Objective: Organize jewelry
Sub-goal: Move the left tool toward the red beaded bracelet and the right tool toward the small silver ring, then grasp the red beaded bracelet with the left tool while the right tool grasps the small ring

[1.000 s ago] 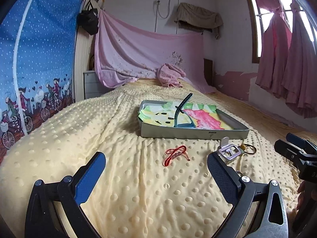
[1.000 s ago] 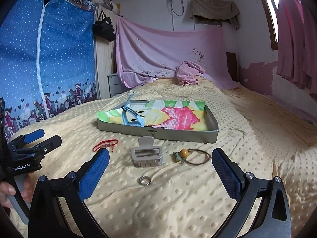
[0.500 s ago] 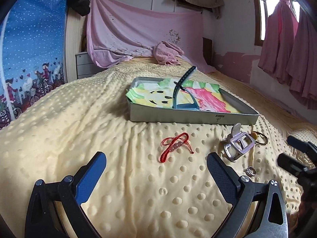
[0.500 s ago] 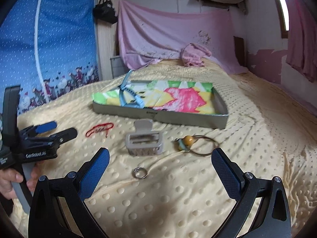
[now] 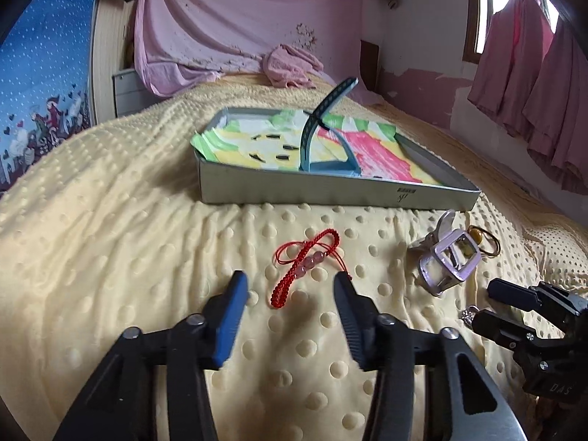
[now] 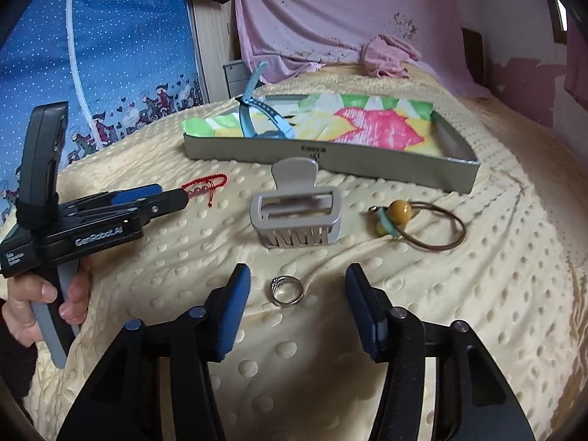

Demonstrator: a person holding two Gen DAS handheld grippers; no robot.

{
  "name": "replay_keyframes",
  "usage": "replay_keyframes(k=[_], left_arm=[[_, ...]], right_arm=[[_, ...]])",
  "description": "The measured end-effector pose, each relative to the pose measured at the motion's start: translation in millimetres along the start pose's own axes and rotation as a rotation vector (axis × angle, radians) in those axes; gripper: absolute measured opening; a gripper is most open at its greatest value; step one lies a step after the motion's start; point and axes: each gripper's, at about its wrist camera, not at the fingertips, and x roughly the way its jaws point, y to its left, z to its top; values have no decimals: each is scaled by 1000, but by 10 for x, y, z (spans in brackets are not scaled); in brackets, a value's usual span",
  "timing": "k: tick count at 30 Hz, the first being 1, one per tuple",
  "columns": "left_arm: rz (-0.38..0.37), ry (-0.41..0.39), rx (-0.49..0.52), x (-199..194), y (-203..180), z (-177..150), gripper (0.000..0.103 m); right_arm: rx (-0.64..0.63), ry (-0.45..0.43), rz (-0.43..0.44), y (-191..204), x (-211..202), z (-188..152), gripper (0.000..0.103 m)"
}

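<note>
Yellow dotted blanket (image 5: 110, 257) covers the bed, and a pink cloth (image 5: 228, 33) hangs on the far wall. On the blanket stands a grey tray (image 5: 330, 187) with a colourful paper inside and a blue band (image 5: 316, 125) leaning in it; I judge the tray is the place where the jewelry must go, because one piece is already there.

Four pieces lie on the blanket before the tray, well apart from each other, so each can be taken alone: a red bracelet (image 5: 301, 264) on the left, a grey hair clip (image 6: 296, 213) in the middle, a hair tie (image 6: 422, 224) with a yellow bead on the right, and a silver ring (image 6: 287, 289) nearest.

Each gripper is low and aimed at one piece. The left gripper (image 5: 290, 294) has its jaws spread, and the near end of the bracelet lies between the two tips; the far loop is beyond them. The fingers do not pinch it yet. The right gripper (image 6: 297, 294) has also spread jaws, and the ring lies on the blanket between the tips, closer to the left finger (image 6: 235, 305), touching neither.
</note>
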Motion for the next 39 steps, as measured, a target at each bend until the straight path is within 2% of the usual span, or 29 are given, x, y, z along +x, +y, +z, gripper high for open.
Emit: replay_keyframes(k=[2,4,7,11,17,23,30,39], left_arm=[[-5,11,-1,27,-3,-9,33],[-11,13,4,29,-10,-21,27],[-21,29,13,57,-32,-35,17],[-28,37,20,77,-56,-52,8],[-47,33,26,44,-69,-94,6],[-80,31,-22,-28,1,-176,6],[-100,41,-73,-88,46,-272,6],[-118,43,-81,-167,-8,-400,5]], right_arm=[[0,10,7,0,35,-4,47],[-6,21,14,18,65,-9,42],[-19,43,21,51,121,-11,42],[-25,64,28,71,171,-13,36],[-8,73,60,55,179,-32,29],[-11,74,57,71,169,-69,22],[-9,79,65,70,174,-74,21],[-21,79,66,87,186,-92,18]])
